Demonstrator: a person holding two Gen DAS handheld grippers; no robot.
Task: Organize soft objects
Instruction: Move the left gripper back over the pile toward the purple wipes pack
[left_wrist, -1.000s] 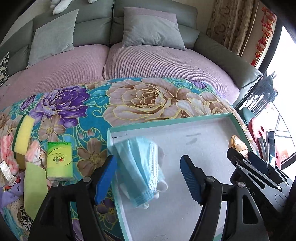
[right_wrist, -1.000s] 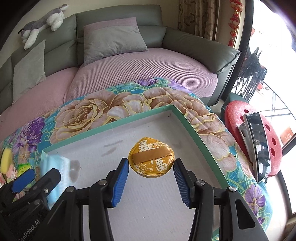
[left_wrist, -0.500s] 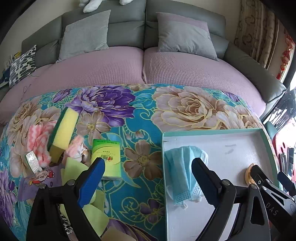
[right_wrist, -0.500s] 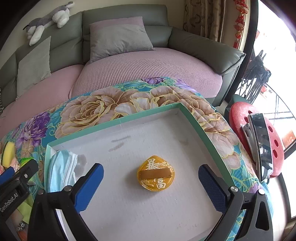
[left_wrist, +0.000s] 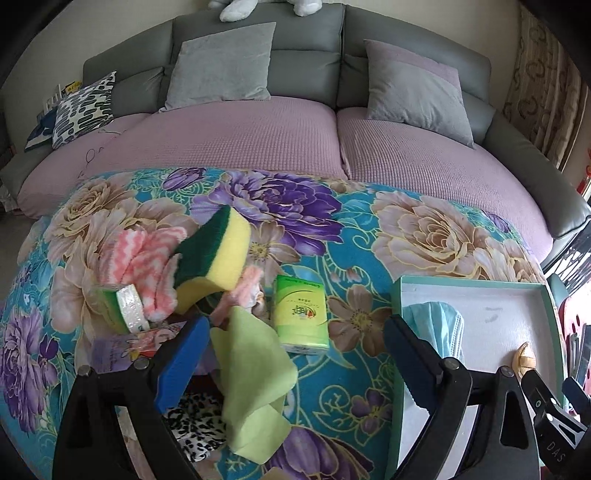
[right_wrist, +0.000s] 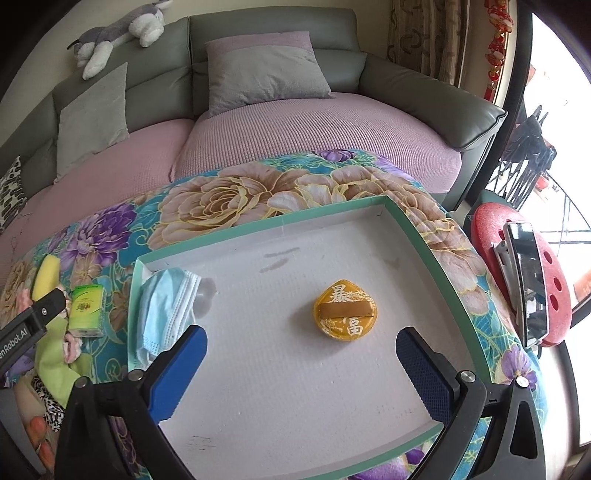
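A floral blanket (left_wrist: 332, 236) covers the table before a sofa (left_wrist: 295, 122), its right end taken by a green-rimmed tray (right_wrist: 280, 221) that evidently serves as the collecting place. Two soft things lie inside it: a blue mask (right_wrist: 162, 310) crumpled against the left wall and a gold pouch (right_wrist: 345, 309) near the middle, well apart from it. The rest sits heaped on the blanket left of the tray: a sponge (left_wrist: 212, 254) propped on a pink cloth (left_wrist: 142, 258), a green cloth (left_wrist: 251, 380) draped nearest the camera, and a tissue pack (left_wrist: 301, 314) standing just beside the pile. The left gripper (left_wrist: 291, 362) hangs over that heap, jaws spread and empty, seemingly lined up for the next pick. The right gripper (right_wrist: 301, 363) hovers above the tray, jaws spread wide short of the pouch, holding nothing.
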